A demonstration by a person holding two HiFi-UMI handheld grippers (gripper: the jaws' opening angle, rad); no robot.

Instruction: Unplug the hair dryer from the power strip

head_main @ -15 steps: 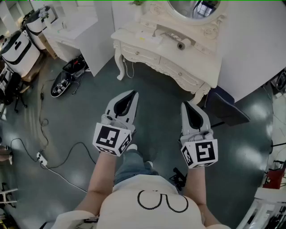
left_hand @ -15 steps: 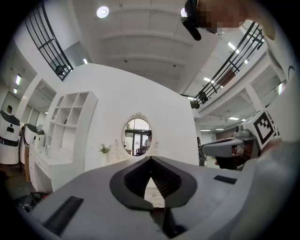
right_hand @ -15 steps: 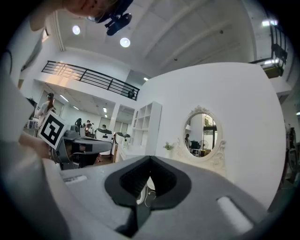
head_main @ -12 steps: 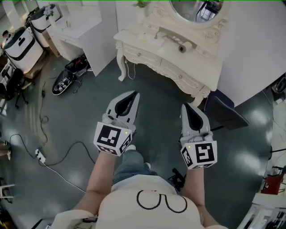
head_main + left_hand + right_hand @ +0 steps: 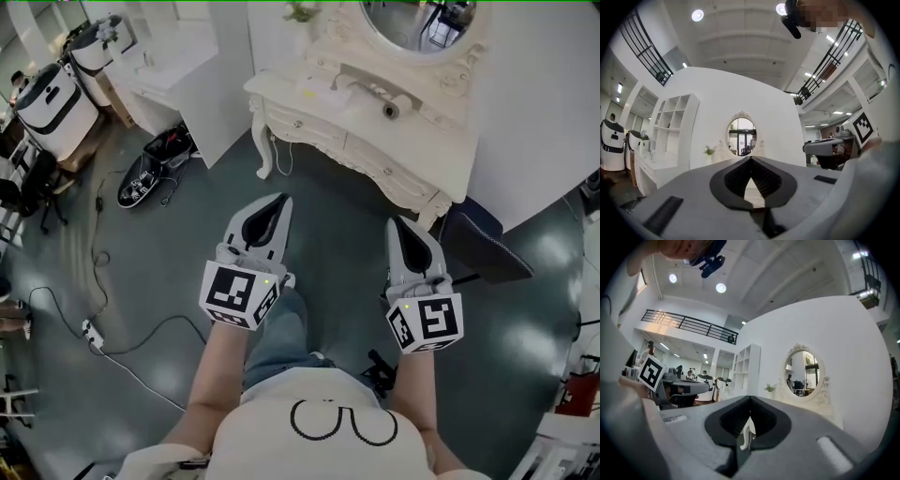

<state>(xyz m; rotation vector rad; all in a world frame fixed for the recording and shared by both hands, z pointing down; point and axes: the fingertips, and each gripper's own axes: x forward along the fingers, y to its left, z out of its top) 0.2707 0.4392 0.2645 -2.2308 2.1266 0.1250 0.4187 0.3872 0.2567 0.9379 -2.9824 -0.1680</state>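
The left gripper (image 5: pixel 279 199) and right gripper (image 5: pixel 395 223) are both pressed together holding nothing, and what may be the hair dryer (image 5: pixel 386 108) lies far ahead on the white dressing table (image 5: pixel 427 131).

Glossy floor (image 5: pixel 347 234), seemingly painted-wood vanity (image 5: pixel 375 155)

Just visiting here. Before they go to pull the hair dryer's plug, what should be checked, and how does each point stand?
1. Left tool empty: ok, jaws together on nothing.
2. Right tool empty: ok, likewise.
3. Jaws opened for the plug: not ok, both shut.
4. Dressing table within reach: not ok, both tools hang short of it.
5. Hair dryer found: cannot tell; a dark round item on the table is too small to name.
6. Plug and power strip found: cannot tell.
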